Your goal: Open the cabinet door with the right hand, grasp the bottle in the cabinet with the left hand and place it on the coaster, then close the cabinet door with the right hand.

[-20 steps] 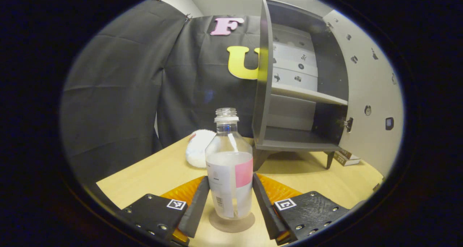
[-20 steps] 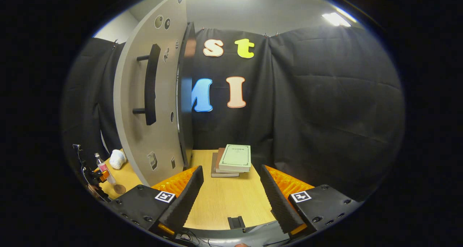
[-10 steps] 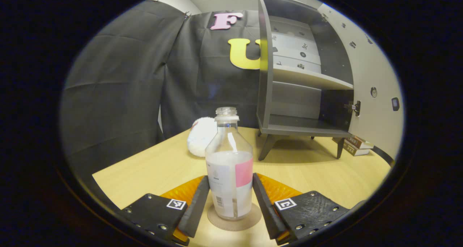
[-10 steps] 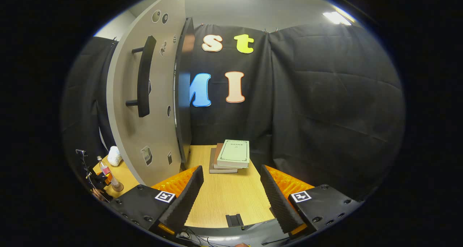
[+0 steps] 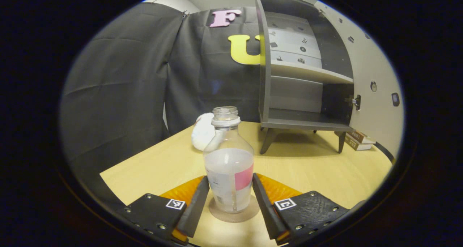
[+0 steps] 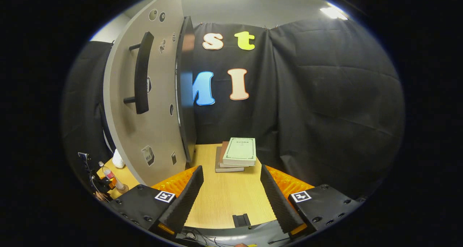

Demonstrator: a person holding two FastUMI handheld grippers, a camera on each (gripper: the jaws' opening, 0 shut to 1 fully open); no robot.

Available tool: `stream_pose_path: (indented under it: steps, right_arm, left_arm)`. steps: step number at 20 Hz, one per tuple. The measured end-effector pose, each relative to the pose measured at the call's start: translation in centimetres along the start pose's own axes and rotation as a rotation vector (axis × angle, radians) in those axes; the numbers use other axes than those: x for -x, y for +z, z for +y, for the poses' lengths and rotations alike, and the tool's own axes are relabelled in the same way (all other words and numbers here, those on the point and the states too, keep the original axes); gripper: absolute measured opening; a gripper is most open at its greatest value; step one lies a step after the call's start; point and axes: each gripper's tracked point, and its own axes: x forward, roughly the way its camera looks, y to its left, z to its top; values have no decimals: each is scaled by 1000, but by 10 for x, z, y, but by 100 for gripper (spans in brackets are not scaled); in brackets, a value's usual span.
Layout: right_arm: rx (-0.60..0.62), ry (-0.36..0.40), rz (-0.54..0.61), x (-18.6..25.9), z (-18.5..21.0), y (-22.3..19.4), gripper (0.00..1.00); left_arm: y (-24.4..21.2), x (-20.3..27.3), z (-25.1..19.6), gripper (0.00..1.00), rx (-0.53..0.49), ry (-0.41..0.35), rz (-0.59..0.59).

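Jaws of left gripper were pinched on bottle, now lowered onto coaster at lower centre. Right gripper jaws were spread, empty; cabinet door was left open, upper left.

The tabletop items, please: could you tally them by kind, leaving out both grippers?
Bottle: 1
Coaster: 1
Cabinet: 1
White fluffy object: 1
Books: 3, as far as the stack shows
Total: 7
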Motion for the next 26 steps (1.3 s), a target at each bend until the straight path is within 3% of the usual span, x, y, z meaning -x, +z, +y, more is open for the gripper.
stream_pose_path:
  steps: [7,9,10,19,20,21,25,26]
  right_arm:
    - [-55,72,-36,-5,9,11,99]
    - [-62,87,-36,-6,11,12,93]
    - [-63,94,-37,-7,12,13,98]
    - [-99,192,-87,-11,28,41,98]
    - [-106,206,-107,-11,30,49,93]
    - [-112,215,-128,-12,31,58,98]
    - [-137,254,-180,-15,43,90,98]
    - [-141,264,-186,-17,47,98,98]
  left_arm:
    - [28,19,5,72,10,22,-49]
    - [30,21,8,74,-1,37,-43]
    - [38,24,11,72,-5,45,-60]
    - [159,93,15,74,-7,59,-217]
    - [175,102,15,72,-15,62,-237]
    - [189,113,14,71,-29,62,-255]
    - [234,137,9,74,-99,39,-288]
    - [243,139,9,71,-108,35,-295]
